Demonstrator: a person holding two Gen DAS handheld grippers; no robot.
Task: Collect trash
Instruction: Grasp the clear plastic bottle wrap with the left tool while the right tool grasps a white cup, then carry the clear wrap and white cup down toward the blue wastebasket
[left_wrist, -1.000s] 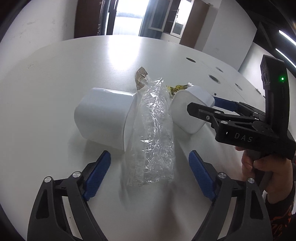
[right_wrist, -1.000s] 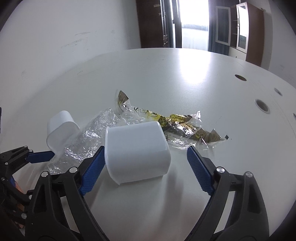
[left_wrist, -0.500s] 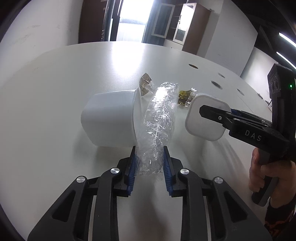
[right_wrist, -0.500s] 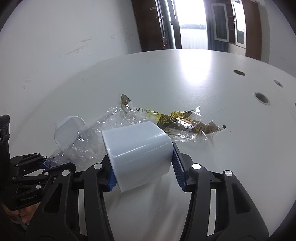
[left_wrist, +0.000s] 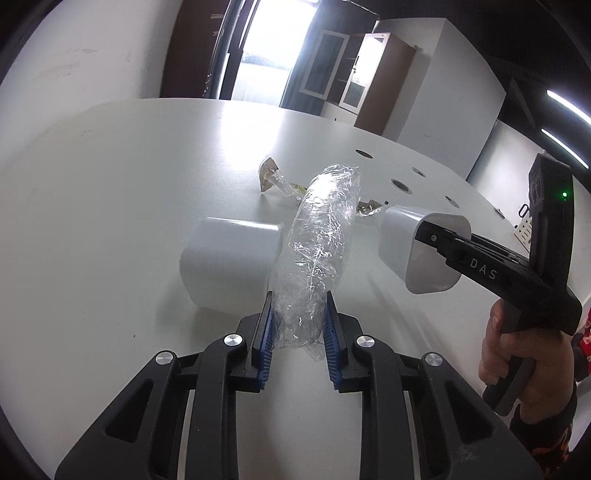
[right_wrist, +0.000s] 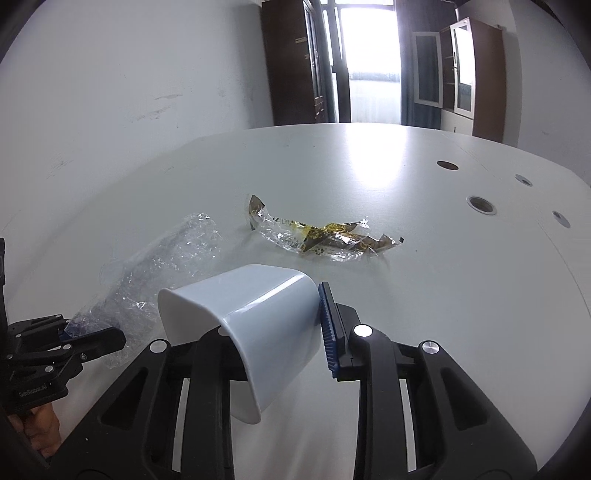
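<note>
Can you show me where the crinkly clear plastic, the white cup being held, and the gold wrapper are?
crinkly clear plastic (left_wrist: 317, 254), left wrist view, its middle.
held white cup (right_wrist: 266, 317), right wrist view, its side wall.
gold wrapper (right_wrist: 325, 236), right wrist view, its middle.

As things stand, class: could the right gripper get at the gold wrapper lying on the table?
Probably not yet. The right gripper is shut on a white cup, so its fingers are full. The gold wrapper lies ahead on the bare table, with nothing else between.
</note>
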